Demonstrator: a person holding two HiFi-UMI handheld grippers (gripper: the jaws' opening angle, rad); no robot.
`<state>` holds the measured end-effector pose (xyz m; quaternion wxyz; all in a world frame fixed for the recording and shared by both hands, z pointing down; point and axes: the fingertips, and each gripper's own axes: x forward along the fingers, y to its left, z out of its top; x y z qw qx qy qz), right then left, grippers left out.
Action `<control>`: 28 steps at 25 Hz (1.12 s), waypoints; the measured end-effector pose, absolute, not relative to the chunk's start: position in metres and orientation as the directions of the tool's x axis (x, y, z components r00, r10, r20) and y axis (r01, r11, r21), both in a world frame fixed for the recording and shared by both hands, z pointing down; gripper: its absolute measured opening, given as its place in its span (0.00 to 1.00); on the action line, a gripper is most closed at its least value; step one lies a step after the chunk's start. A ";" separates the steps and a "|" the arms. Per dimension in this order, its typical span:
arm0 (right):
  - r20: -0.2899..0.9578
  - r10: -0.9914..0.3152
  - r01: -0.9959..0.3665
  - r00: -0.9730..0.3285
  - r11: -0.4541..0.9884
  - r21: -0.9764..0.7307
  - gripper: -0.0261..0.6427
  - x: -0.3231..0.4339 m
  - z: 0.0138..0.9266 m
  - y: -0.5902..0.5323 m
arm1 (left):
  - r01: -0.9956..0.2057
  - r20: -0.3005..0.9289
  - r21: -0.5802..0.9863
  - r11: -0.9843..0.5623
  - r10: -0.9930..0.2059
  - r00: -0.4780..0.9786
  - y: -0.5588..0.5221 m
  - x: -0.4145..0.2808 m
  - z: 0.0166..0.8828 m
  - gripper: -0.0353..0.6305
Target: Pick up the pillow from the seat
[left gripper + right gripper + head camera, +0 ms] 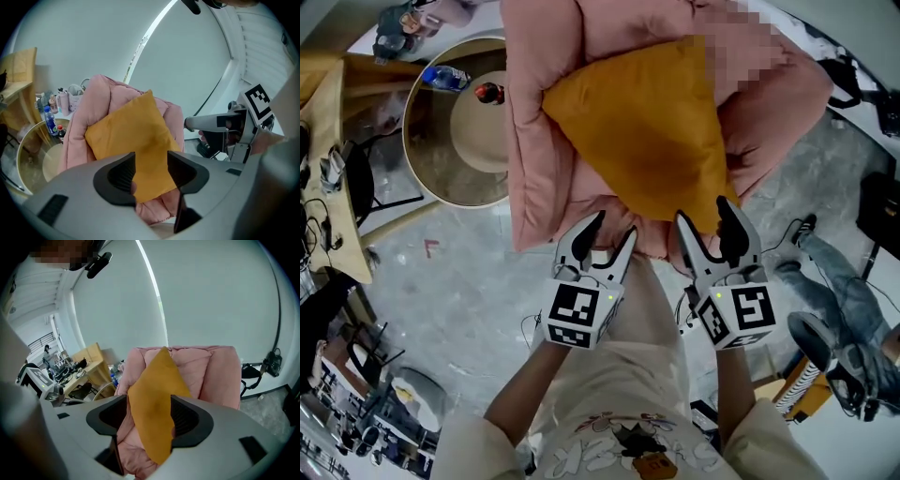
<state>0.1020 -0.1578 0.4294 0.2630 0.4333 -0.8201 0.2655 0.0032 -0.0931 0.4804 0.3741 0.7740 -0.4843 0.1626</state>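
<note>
A mustard-yellow pillow lies propped on the pink padded seat, one corner pointing toward me. My left gripper is at the seat's front edge, jaws apart, just left of that corner. In the left gripper view the pillow shows through the gap of the left gripper, with the pads clear of it. My right gripper straddles the pillow's lower corner. In the right gripper view the pillow hangs between the spread jaws of the right gripper, against the pink seat.
A round glass table with a bottle stands left of the seat. A wooden desk lines the far left. Another person's legs in jeans are at the right, with cables on the grey floor.
</note>
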 end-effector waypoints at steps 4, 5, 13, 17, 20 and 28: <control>0.686 -0.552 -0.849 -0.474 0.492 -0.192 0.50 0.107 0.451 -0.161 | -0.870 0.625 0.430 -0.243 -0.615 0.481 -0.098 0.008 0.499 0.44; 0.693 -0.545 -0.847 -0.472 0.499 -0.184 0.51 0.108 0.456 -0.162 | -0.868 0.627 0.434 -0.241 -0.611 0.483 -0.099 0.010 0.505 0.49; 0.712 -0.524 -0.830 -0.468 0.536 -0.152 0.56 0.113 0.488 -0.186 | -0.876 0.652 0.447 -0.182 -0.604 0.458 -0.111 0.012 0.557 0.65; 0.715 -0.527 -0.817 -0.460 0.566 -0.109 0.59 0.118 0.493 -0.196 | -0.872 0.651 0.461 -0.165 -0.604 0.459 -0.112 0.018 0.574 0.80; 0.713 -0.529 -0.813 -0.460 0.574 -0.100 0.60 0.121 0.500 -0.202 | -0.869 0.652 0.466 -0.165 -0.599 0.464 -0.112 0.023 0.590 0.83; 0.736 -0.497 -0.792 -0.460 0.604 -0.087 0.67 0.125 0.520 -0.209 | -0.872 0.665 0.476 -0.114 -0.603 0.442 -0.115 0.021 0.616 0.87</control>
